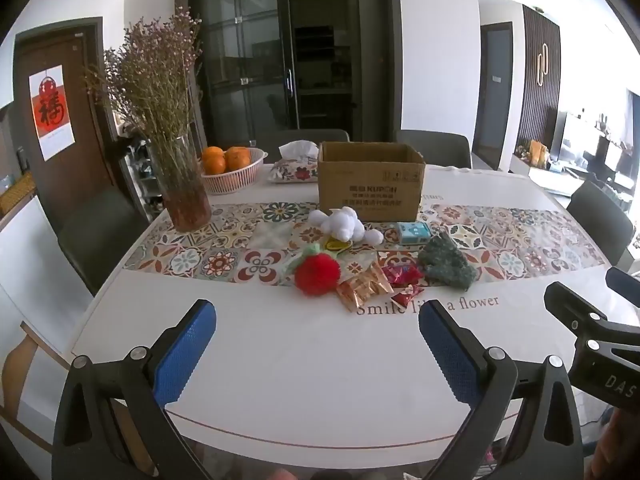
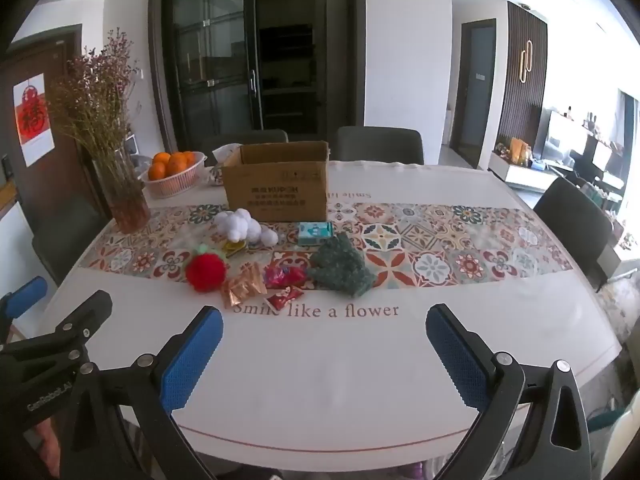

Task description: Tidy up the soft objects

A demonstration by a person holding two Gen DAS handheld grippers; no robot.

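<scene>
An open cardboard box (image 1: 370, 186) (image 2: 276, 190) stands on the patterned runner. In front of it lie a white plush toy (image 1: 344, 224) (image 2: 246, 226), a red pompom (image 1: 317, 278) (image 2: 205, 272), a green fuzzy cloth (image 1: 446, 262) (image 2: 342, 266), a small teal tissue pack (image 1: 414, 233) (image 2: 315, 234), and copper (image 1: 362, 288) (image 2: 243, 285) and red foil wrappers (image 1: 402, 276) (image 2: 285, 276). My left gripper (image 1: 318, 316) hangs open over the near table edge, well short of the pile. My right gripper (image 2: 324, 320) is open too, beside it, nothing between its blue pads.
A glass vase of dried flowers (image 1: 182, 184) (image 2: 124, 196) stands at the left, a basket of oranges (image 1: 232, 170) (image 2: 174, 176) and a floral tissue holder (image 1: 296, 164) behind it. Dark chairs (image 1: 434, 150) (image 2: 380, 144) ring the white table (image 1: 280, 360) (image 2: 320, 368).
</scene>
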